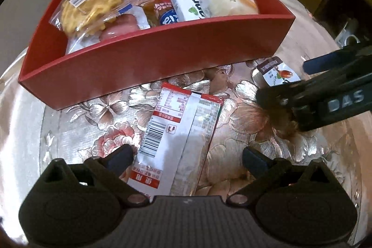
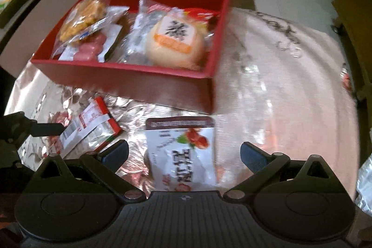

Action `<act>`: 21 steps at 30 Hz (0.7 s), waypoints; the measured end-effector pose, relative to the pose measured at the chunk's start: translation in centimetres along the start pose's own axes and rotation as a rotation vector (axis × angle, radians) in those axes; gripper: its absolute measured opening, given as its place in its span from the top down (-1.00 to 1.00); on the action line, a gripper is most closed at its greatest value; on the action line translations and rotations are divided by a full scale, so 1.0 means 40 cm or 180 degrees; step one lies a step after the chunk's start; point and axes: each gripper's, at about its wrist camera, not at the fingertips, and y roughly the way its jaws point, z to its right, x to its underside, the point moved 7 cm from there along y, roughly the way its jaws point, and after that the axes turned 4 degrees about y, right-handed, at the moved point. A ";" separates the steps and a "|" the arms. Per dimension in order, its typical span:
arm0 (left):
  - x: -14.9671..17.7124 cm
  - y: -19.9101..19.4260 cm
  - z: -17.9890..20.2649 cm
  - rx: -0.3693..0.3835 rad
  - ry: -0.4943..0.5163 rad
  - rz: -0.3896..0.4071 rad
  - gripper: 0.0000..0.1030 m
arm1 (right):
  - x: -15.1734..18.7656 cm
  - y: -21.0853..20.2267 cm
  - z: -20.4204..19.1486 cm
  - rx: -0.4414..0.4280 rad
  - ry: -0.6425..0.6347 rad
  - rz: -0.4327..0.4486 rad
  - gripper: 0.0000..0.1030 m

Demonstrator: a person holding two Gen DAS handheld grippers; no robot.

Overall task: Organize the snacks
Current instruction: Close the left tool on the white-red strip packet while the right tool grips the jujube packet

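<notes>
A red box (image 1: pixel 148 57) (image 2: pixel 130 76) holds several wrapped snacks, among them a bag of yellow noodles (image 1: pixel 93 4) and a round bun (image 2: pixel 176 43). In front of it a red-and-white packet (image 1: pixel 176 131) (image 2: pixel 90 129) lies barcode side up on the flowered tablecloth. My left gripper (image 1: pixel 186 158) hovers over this packet, jaws wide open and apart from it. A white packet with red fruit printed on it (image 2: pixel 186 155) (image 1: pixel 279 72) lies to the right. My right gripper (image 2: pixel 183 153) stands open over it, not touching; its fingers (image 1: pixel 309 94) show in the left wrist view.
The tablecloth (image 2: pixel 279 90) runs bare to the right of the box. A foil packet (image 2: pixel 365 187) peeks in at the right edge. Beyond the table lie the floor, a cabinet (image 2: pixel 351 4) at the right and cluttered shelves at the left.
</notes>
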 end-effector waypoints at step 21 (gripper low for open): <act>0.014 -0.004 0.013 -0.0013 0.0197 0.0173 -0.93 | 0.055 0.016 -0.039 0.0234 -0.0522 0.0155 -1.00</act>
